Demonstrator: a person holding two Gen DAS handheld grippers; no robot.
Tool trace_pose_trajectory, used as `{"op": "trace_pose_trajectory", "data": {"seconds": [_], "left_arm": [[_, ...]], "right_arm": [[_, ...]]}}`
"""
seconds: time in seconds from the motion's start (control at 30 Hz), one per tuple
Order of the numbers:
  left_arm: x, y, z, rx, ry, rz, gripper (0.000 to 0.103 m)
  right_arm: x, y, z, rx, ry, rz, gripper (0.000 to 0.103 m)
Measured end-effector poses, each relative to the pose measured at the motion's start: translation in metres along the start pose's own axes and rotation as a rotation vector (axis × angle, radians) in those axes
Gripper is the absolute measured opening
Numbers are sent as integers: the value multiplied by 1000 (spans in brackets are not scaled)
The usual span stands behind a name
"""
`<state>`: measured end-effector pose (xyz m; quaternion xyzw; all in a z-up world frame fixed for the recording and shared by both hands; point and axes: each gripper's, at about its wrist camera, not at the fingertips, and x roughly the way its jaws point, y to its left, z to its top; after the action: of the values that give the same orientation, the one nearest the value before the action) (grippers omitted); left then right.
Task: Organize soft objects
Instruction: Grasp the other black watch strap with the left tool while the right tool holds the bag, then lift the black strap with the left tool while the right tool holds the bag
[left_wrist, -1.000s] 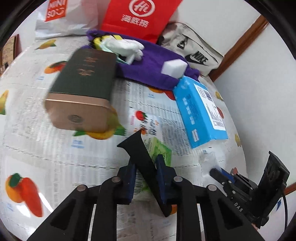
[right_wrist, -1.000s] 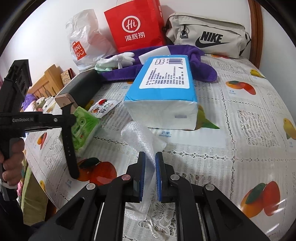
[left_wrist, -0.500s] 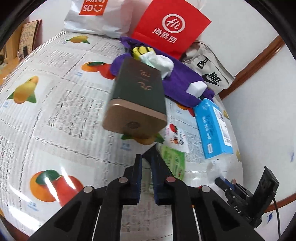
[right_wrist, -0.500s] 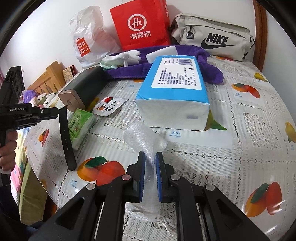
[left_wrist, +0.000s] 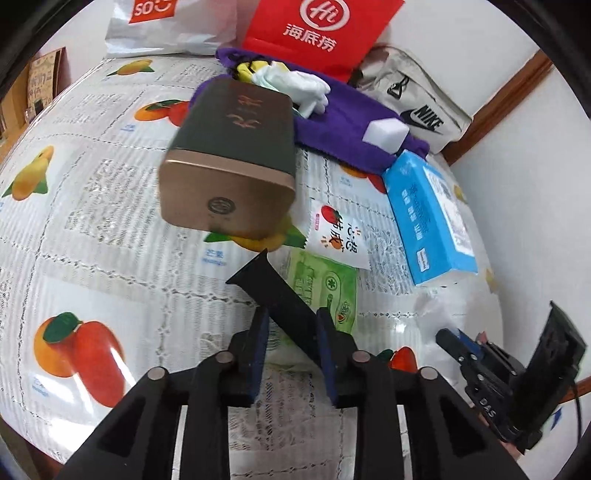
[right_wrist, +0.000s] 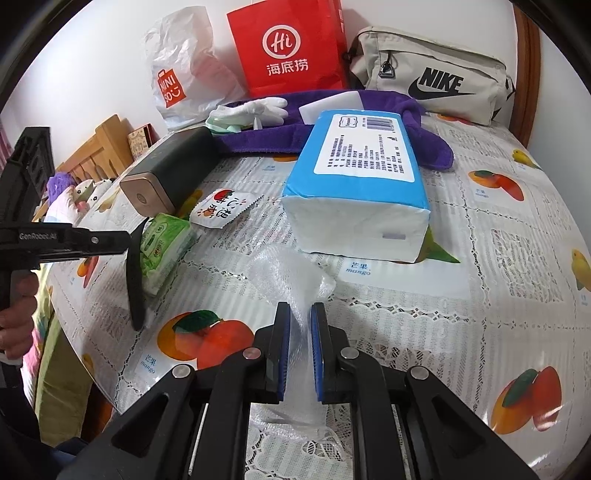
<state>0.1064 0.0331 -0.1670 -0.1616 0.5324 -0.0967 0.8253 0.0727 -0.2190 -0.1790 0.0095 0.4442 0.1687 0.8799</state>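
Soft objects are only partly gathered. A purple towel (right_wrist: 258, 142) lies at the back of the surface (right_wrist: 480, 295), with white gloves (right_wrist: 258, 107) and a white sponge block (left_wrist: 386, 131) resting on it. That looks like the collecting spot.

Loose in front of it are the blue tissue pack (right_wrist: 362, 177), the green tissue pack (right_wrist: 166, 240) and the bubble wrap (right_wrist: 291, 273) at the lower centre.

The right gripper (right_wrist: 300, 308) has its jaws clamped on the bubble wrap, which is not yet lifted clear. The left gripper (left_wrist: 292, 314) has just been opening its jaws. They stand parted, with a black strap (left_wrist: 269, 288) lying slantwise in the gap, seemingly unpinched.

By my reckoning, most of the sorting remains.
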Motion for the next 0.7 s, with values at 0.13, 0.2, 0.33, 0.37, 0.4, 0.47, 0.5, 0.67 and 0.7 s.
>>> {"op": "trace_pose_trajectory", "data": {"seconds": [0.13,0.2,0.33,0.37,0.4,0.47,0.5,0.67,0.7], "left_arm": [[12,-10,3,13,10,24,33],[17,-17,4,31,9,37,33],[18,-27,6,59,-11,-7,24],[16,-28,6,64,-16,-8,24],[14,-28,6,68,-21,-11,24],[9,-27,6,65,-29,-23,23],[5,-24,5,56,-32,-35,22],[-8,-8,6,17,-57,-58,16],[-11,-4,6,13,-67,-55,13]], "right_arm": [[-1,0,-1,-2,-2,8,12],[-2,-1,-1,1,-4,14,12],[-4,-4,-2,7,-8,18,12],[-5,-6,-2,11,-9,16,12],[-5,-7,-3,15,-10,14,12],[-6,-9,-3,19,-11,10,12],[-7,-10,-4,22,-13,9,12],[-8,-11,-6,23,-16,7,12],[-8,-10,-6,23,-16,5,12]]}}
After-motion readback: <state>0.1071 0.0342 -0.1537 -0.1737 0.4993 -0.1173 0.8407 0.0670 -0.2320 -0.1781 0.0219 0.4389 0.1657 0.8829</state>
